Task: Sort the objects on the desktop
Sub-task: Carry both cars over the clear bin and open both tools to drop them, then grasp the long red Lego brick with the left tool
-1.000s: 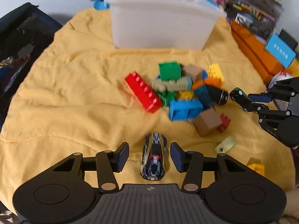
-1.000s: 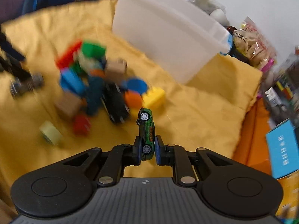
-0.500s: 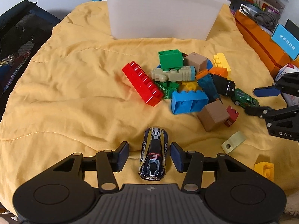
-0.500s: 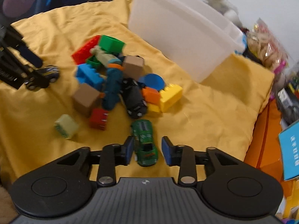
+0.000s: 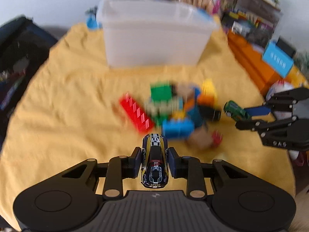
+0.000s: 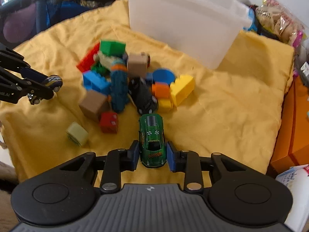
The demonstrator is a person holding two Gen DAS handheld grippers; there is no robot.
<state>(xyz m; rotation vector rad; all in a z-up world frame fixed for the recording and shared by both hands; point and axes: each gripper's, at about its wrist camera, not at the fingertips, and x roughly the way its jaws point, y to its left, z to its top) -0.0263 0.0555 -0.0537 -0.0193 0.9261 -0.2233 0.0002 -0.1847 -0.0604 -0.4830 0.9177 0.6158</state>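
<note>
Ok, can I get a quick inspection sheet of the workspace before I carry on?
Surface: yellow cloth, wrinkled.
Job's things: block pile, black toy car in it; white bin behind.
Clutter: pale green block apart from the pile.
Grippers: left gripper has just closed, gripping blue-and-yellow car; right gripper has just been closing around green car, contact unclear.
Cables: nothing seen.
Surroundings: orange boxes, snack bags.

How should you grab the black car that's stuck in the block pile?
Probably by its long sides, coming from above. The black car lies flat with its narrow width across, but the teal block and orange block crowd those sides, so its free end near the green car looks easiest.
</note>
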